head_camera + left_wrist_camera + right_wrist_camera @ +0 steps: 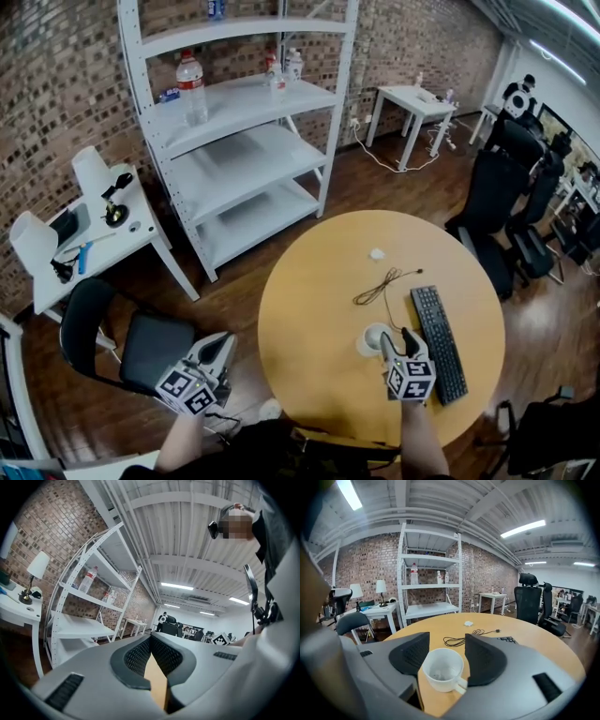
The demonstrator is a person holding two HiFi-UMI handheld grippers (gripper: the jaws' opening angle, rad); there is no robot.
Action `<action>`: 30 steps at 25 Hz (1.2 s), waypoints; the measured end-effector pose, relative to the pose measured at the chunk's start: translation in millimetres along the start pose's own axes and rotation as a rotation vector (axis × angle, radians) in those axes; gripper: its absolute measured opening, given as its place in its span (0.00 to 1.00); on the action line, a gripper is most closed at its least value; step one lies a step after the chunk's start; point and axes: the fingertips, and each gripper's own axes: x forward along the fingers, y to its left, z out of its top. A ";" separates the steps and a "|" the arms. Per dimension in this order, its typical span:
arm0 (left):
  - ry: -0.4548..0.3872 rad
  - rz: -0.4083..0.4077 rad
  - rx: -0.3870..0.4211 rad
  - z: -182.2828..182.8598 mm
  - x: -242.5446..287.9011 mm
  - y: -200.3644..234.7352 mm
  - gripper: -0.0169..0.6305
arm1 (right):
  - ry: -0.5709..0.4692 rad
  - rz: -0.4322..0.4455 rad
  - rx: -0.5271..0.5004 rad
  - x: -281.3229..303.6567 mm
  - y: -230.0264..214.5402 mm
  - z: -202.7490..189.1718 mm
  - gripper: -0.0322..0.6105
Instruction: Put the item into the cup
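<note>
A white cup (pixel 443 670) with a handle stands on the round wooden table (pixel 319 309), near its front edge. Something small and greyish (pixel 436 673) lies at the bottom of the cup; I cannot tell what it is. My right gripper (pixel 446 657) is open, and the cup stands between its two dark pads without being pressed. The head view shows the same cup (pixel 373 339) at the tips of the right gripper (pixel 394 341). My left gripper (pixel 150 638) is shut on nothing and hangs off the table's left side (pixel 202 370), over a black chair.
A black keyboard (pixel 438 342) lies just right of the cup. A dark cable (pixel 382 284) and a small white thing (pixel 377 254) lie farther back on the table. A black chair (pixel 141 342) stands at the left, and white shelving (pixel 244 141) stands behind.
</note>
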 end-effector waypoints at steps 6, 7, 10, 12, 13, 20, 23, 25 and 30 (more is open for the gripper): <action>0.011 -0.109 0.058 9.8 39.5 -22.8 0.01 | -0.164 -0.020 0.074 -54.7 -12.3 27.1 0.42; 0.013 -0.128 0.071 10.9 47.8 -27.0 0.01 | -0.194 -0.033 0.092 -65.5 -17.8 30.1 0.40; 0.014 -0.189 0.098 13.8 75.6 -42.5 0.01 | -0.272 -0.082 0.149 -100.5 -32.8 37.9 0.34; 0.020 -0.219 0.105 14.6 91.9 -55.3 0.01 | -0.324 -0.113 0.195 -125.7 -40.5 41.1 0.32; 0.023 -0.231 0.104 14.5 99.0 -61.7 0.01 | -0.349 -0.127 0.214 -137.2 -44.3 40.7 0.31; 0.034 -0.298 0.115 6.0 135.9 -95.7 0.01 | -0.449 -0.273 0.264 -195.5 -76.9 24.1 0.07; 0.014 -0.324 0.111 8.4 143.3 -108.6 0.01 | -0.454 -0.286 0.258 -210.5 -79.9 20.2 0.06; 0.018 -0.340 0.111 6.6 149.1 -115.3 0.01 | -0.451 -0.293 0.255 -216.3 -81.5 15.6 0.06; 0.043 -0.362 0.107 -1.0 159.2 -123.9 0.01 | -0.454 -0.300 0.279 -225.9 -82.4 6.5 0.06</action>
